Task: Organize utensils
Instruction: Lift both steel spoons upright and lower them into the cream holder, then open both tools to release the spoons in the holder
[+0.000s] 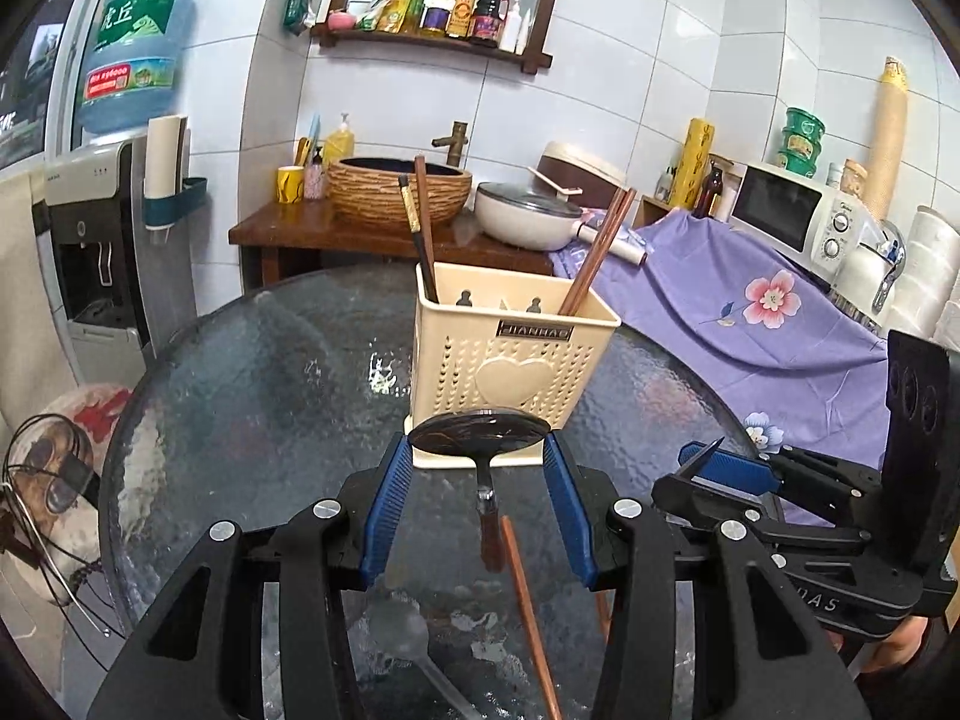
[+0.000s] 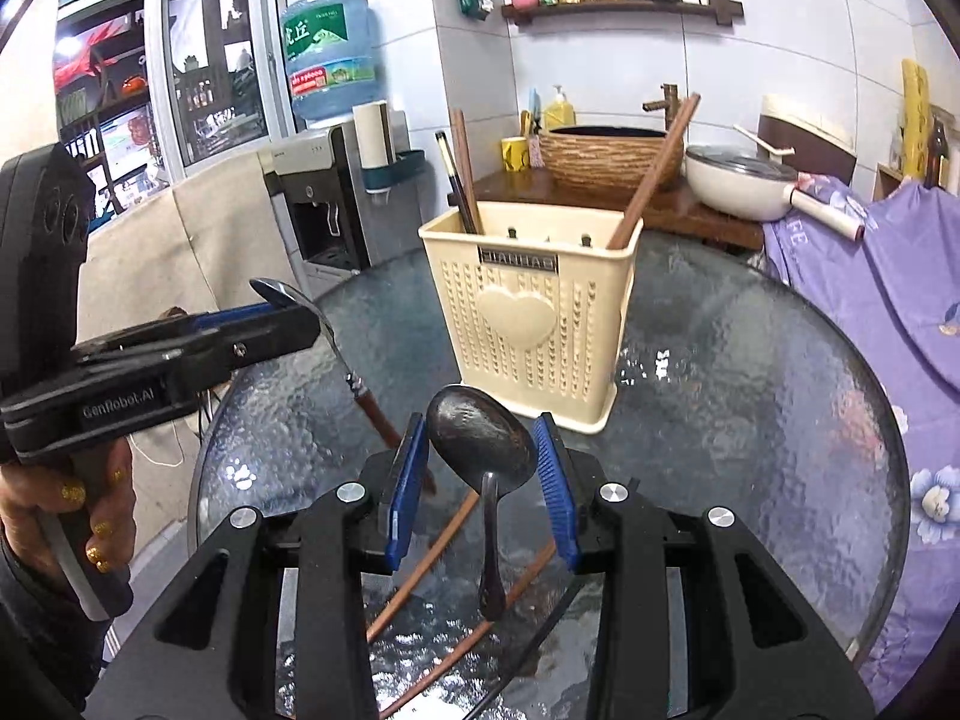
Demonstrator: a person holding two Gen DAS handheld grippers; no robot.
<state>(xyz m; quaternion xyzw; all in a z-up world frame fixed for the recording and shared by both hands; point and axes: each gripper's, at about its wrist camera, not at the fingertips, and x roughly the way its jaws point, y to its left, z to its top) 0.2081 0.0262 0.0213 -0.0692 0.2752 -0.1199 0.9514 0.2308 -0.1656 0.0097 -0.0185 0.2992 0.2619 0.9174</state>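
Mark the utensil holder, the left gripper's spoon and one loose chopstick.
utensil holder point(image 1: 516, 381): left wrist view, heart on front wall.
spoon point(image 1: 480, 434): left wrist view, bowl.
chopstick point(image 1: 528, 606): left wrist view, mid-shaft on the glass.

A big blue water bottle point(image 1: 139, 51) is sitting upside down on a white water machine point(image 1: 90, 240). Sauce bottles point(image 1: 462, 9) are standing in a row on a dark wood shelf point(image 1: 432, 42) on the white tile wall. Below, a woven brown sink bowl point(image 1: 399, 189) is resting on a wood stand point(image 1: 336, 234), with a yellow cup point(image 1: 290, 184) beside it. A white pan with a glass lid point(image 1: 528, 213) is sitting next to the bowl. A white microwave point(image 1: 792, 213) is standing on a purple flower cloth point(image 1: 738, 312).
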